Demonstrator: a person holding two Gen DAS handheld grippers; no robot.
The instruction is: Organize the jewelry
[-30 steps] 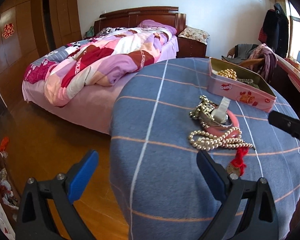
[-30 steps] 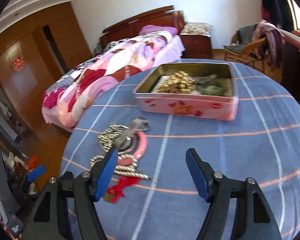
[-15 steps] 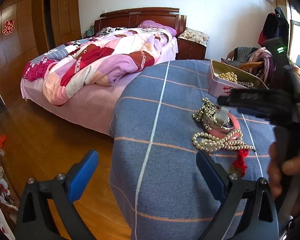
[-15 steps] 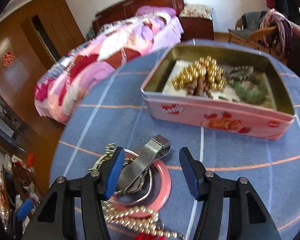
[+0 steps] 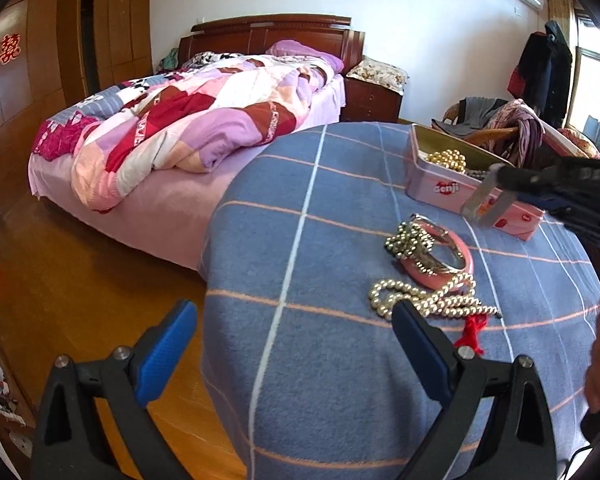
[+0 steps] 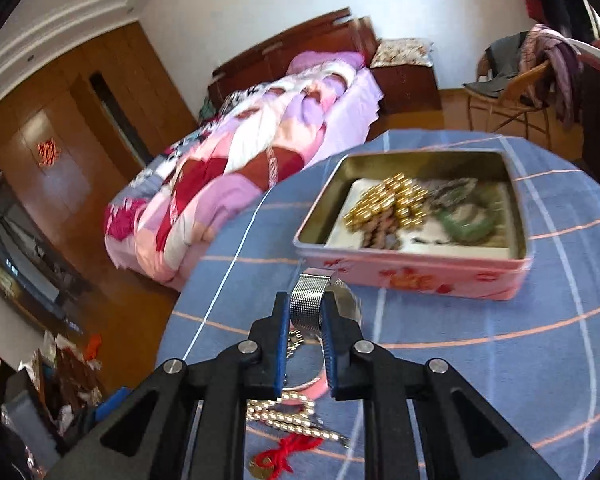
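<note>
Right gripper point(image 6: 306, 314) is clamped on the mesh strap of a watch point(image 6: 310, 300), lifted clear of the blue cloth point(image 6: 480, 360). The hold is on the strap only, near one end; the watch case point(image 6: 346, 300) sits just past the right finger and appears unsupported. From the left wrist view the strap point(image 5: 485, 200) hangs slanted in front of the tin point(image 5: 440, 186).

Left gripper point(image 5: 296, 348) is spread wide and holds nothing, low over the cloth near the table edge.

Tin point(image 6: 420, 276) is ahead of the watch, open, already holding gold beads point(image 6: 388, 204) and a green bangle point(image 6: 466, 220).

On the cloth, still unsorted: pink bangle point(image 5: 440, 264) with a chain bunched on it, pearl strand point(image 5: 424, 302), red tassel point(image 5: 474, 330).

Risks, as judged from here:
- Smooth mesh between flat pads could slide out if the case swings (case weight sits off to one side of the grip).
- The dangling end hangs about level with the near wall of the tin; a low carry would probably snag it on the rim or shove the tin along the cloth.
- Letting go too early would drop the watch on the cloth short of the tin.
- Dropping from height onto the beads may scatter them or mark the case.
- Right view is blurred, so exact clearance to the rim cannot be read.
</note>
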